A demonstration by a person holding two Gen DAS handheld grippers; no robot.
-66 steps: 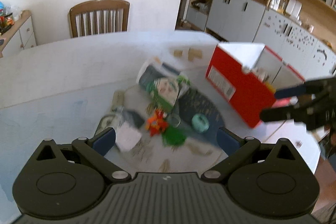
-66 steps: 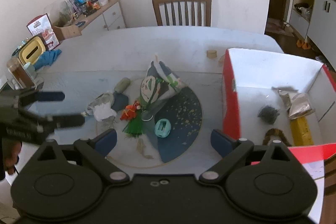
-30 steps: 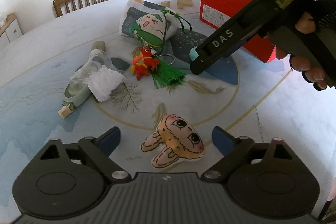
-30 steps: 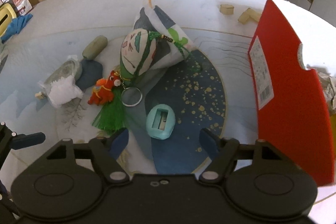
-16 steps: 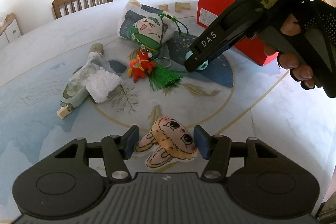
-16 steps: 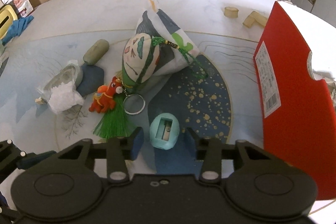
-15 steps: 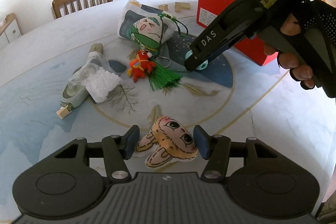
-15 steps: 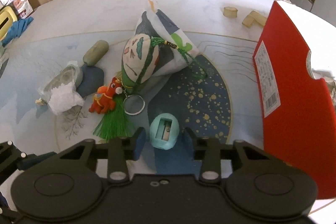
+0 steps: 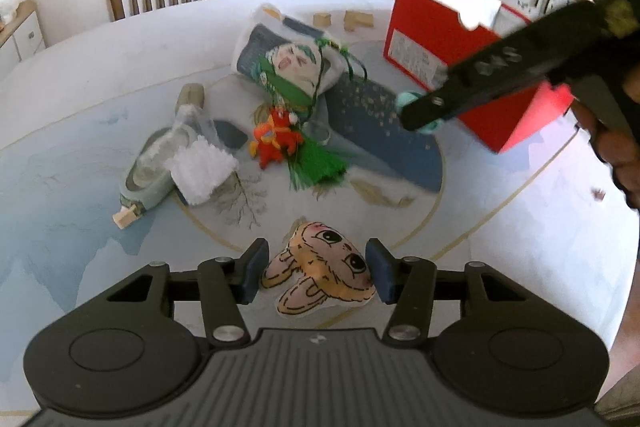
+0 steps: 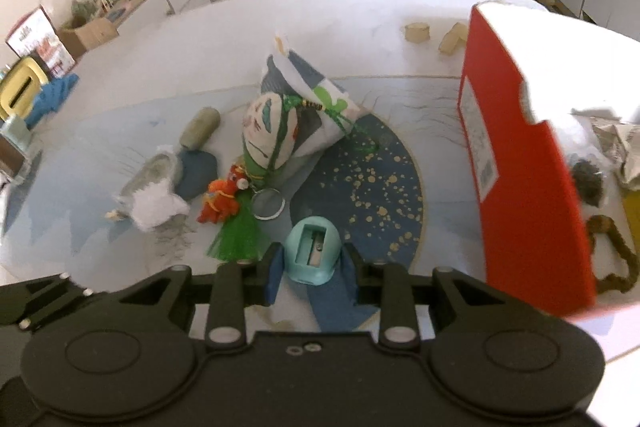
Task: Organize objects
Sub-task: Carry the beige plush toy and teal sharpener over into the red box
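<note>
The right hand-held gripper point(image 10: 312, 269) is clenched on the teal pencil sharpener point(image 10: 313, 254) just above the bench point(image 10: 140, 39) and should carry it level over the red box point(image 10: 524, 163) wall, while the left hand-held gripper point(image 9: 316, 273), its jaws closing, straddles the rabbit-face patch point(image 9: 320, 277).

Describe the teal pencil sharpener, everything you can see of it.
The teal pencil sharpener is a small dome-shaped piece, plastic by its look, with a rectangular recess holding a metal blade and its screw. It sits between the jaws of the right gripper, which are shut on its two sides. Behind it lies the table's dark blue, gold-speckled patch. In the left wrist view only a teal edge shows beside the gripper's finger.
</note>
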